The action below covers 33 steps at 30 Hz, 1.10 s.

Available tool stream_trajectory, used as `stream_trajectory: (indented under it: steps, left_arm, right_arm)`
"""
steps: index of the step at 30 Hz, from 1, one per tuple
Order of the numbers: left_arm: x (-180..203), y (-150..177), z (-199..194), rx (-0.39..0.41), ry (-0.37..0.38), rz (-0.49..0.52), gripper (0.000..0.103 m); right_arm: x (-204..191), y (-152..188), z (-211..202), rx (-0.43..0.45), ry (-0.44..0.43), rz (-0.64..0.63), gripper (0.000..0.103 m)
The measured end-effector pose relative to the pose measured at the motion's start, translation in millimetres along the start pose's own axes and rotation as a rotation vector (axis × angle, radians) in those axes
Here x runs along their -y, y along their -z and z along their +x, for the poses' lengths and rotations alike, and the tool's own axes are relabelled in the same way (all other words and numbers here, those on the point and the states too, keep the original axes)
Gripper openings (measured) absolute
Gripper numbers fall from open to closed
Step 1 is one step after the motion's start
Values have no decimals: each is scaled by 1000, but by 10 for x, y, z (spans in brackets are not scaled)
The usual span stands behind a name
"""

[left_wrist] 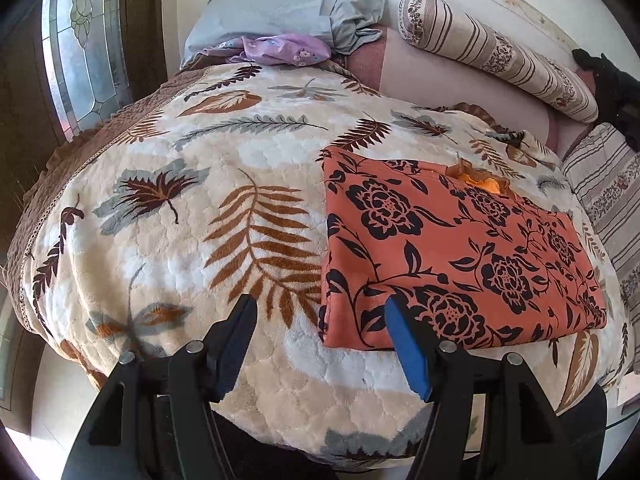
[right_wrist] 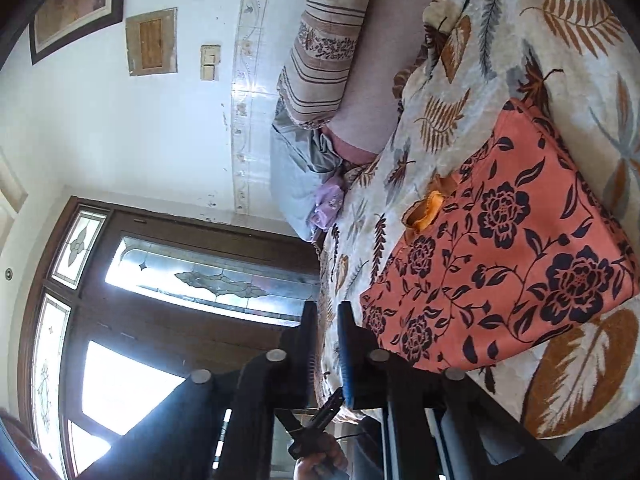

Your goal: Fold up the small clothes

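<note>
Left wrist view showed the left tool (left_wrist: 320,320) spread, straddling the folded garment's (left_wrist: 452,248) near-left corner on the bed (left_wrist: 168,208), best gripped squarely through all layers; the right tool (right_wrist: 328,312) stood pressed together, empty.

You have one folded orange garment with black flowers (left_wrist: 460,248), one leaf-patterned fleece blanket (left_wrist: 200,200), one grey pillow (left_wrist: 280,12), one crumpled lilac floral cloth (left_wrist: 284,50), and two striped bolsters (left_wrist: 492,52).
</note>
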State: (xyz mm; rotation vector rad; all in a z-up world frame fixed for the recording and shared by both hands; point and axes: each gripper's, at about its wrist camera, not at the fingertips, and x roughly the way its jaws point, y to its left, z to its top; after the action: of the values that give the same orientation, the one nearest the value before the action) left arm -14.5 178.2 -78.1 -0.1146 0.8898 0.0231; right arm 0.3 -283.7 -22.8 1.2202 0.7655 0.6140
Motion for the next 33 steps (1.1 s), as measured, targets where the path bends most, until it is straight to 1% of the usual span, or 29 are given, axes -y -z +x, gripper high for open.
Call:
stream_trajectory:
  steps: [4, 6, 8, 10, 14, 16, 22, 26, 33]
  left_arm:
    - [-27, -5, -32, 10, 2, -9, 67]
    - [-28, -9, -44, 14, 3, -10, 67]
    - [-27, -17, -60, 20, 3, -10, 67]
    - [-26, -21, -69, 23, 3, -10, 67]
    - [-18, -16, -85, 30, 3, -14, 67]
    - [-6, -7, -96, 31, 1, -12, 67]
    - [26, -24, -155, 59, -3, -3, 67]
    - [38, -35, -164, 74, 0, -4, 67]
    - [22, -60, -118, 83, -8, 0, 67]
  right_arm:
    - [-150, 49, 6, -11, -55, -11, 1]
    - [-195, 73, 3, -15, -87, 2, 1]
    - [-240, 95, -16, -2, -93, 15, 1]
    - [-248, 109, -36, 7, -125, 45, 1]
    - [-270, 151, -66, 2, -239, 100, 1]
    - [-294, 185, -85, 3, -321, 113, 1]
    - [-393, 232, -94, -15, -522, 135, 1]
    - [-501, 291, -78, -32, -613, 99, 1]
    - [-583, 383, -10, -53, -738, 60, 1]
